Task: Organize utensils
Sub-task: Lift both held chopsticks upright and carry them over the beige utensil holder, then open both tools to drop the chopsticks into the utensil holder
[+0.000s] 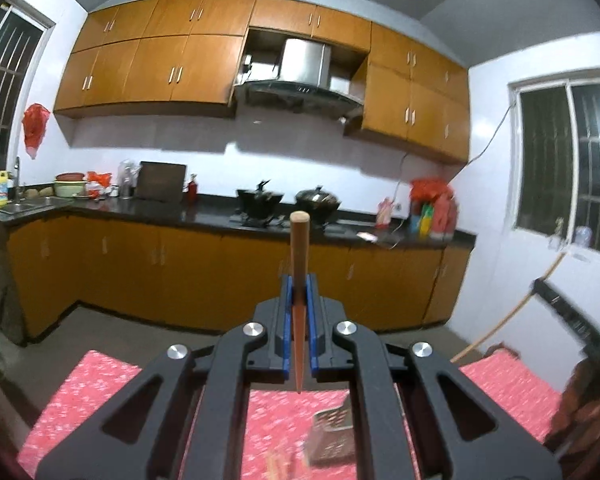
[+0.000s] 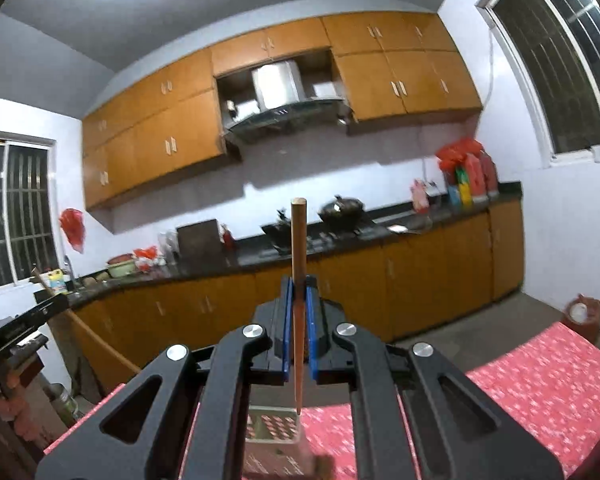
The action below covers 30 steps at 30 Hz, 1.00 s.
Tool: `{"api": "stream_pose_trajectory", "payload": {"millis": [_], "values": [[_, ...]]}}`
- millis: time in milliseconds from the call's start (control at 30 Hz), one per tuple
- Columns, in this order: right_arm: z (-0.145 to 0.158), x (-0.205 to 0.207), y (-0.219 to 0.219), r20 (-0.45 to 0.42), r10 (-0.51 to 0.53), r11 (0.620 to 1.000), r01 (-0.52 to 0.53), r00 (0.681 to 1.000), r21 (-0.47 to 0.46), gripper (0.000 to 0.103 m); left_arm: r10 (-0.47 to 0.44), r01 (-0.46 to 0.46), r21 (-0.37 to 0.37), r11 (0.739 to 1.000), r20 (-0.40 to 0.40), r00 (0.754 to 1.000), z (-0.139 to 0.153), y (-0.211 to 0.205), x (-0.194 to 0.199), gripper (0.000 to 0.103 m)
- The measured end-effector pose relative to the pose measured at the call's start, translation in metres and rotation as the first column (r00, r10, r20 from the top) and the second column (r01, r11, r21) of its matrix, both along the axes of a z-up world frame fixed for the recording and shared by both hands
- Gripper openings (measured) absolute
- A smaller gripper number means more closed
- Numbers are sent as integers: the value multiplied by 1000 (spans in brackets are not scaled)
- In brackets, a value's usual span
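In a home kitchen, 2 hand-held grippers each hold 1 wooden chopstick upright above a table covered in a red patterned cloth [image 1: 100, 384].

The left gripper [image 1: 299, 282] has its blue-padded jaws closed tight on the left chopstick [image 1: 299, 248]. The stick runs through the jaws lengthwise: its blunt, thicker end rises well past the fingertips, level with the dark countertop [image 1: 204, 216] in the background, while its thin pointed end hangs back toward the camera, above the cloth. Below and slightly right of that point, a perforated utensil holder [image 1: 331, 436] stands on the cloth, partly hidden by the gripper's black linkage.

The right gripper [image 2: 298, 286] is likewise clamped shut on the right chopstick [image 2: 298, 248], gripped at roughly mid-length. Its blunt end stands high above the fingertips; its tapered end points down, directly over the rim of the holder, seen in the right wrist view as a pale slotted basket [image 2: 274, 428] on the cloth. Whether the tip touches the basket cannot be told.

Behind both tools run orange wall cabinets [image 1: 160, 64], a steel range hood [image 1: 300, 88] and 2 dark woks [image 1: 260, 200] on the stove. Red plastic bags [image 2: 459, 152] sit at the counter's far end, near a barred window [image 2: 551, 60].
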State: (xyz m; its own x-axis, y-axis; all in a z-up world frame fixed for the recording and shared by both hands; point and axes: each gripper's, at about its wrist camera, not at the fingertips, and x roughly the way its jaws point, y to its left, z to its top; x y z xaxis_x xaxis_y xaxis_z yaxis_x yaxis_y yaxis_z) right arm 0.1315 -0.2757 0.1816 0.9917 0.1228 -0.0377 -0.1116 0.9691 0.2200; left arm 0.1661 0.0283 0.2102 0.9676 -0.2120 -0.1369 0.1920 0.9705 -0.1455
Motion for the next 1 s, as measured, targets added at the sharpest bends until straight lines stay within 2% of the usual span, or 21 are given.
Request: {"api": "stream_pose_trajectory", "payload": {"millis": [133, 300, 600, 633, 700, 733, 767, 1000], "values": [[-16, 13, 15, -22, 24, 999, -25, 999, -32, 7, -30, 29, -29, 999, -12, 999, -8, -14, 7, 8], [-46, 32, 25, -100, 37, 998, -42, 994, -54, 7, -81, 76, -55, 996, -100, 992, -34, -28, 26, 8], [-72, 49, 22, -234, 83, 996, -86, 969, -5, 8, -85, 86, -8, 996, -227, 970, -80, -48, 58, 8], [-73, 48, 22, -238, 86, 996, -90, 968, -6, 9, -85, 85, -8, 996, -237, 968, -83, -49, 60, 8], [-73, 43, 21, -235, 81, 996, -86, 969, -9, 21, -84, 85, -7, 996, -245, 966, -88, -49, 60, 12], [-72, 39, 19, -228, 77, 997, -80, 970, -5, 34, -82, 83, -4, 997, -245, 966, -89, -48, 59, 13], [-71, 36, 17, -222, 74, 997, -76, 972, 0, 39, -80, 82, -4, 997, -244, 966, -91, -44, 57, 16], [-70, 9, -4, -205, 35, 999, -30, 978, 26, 39, -58, 53, -33, 998, -205, 977, -84, -23, 35, 26]]}}
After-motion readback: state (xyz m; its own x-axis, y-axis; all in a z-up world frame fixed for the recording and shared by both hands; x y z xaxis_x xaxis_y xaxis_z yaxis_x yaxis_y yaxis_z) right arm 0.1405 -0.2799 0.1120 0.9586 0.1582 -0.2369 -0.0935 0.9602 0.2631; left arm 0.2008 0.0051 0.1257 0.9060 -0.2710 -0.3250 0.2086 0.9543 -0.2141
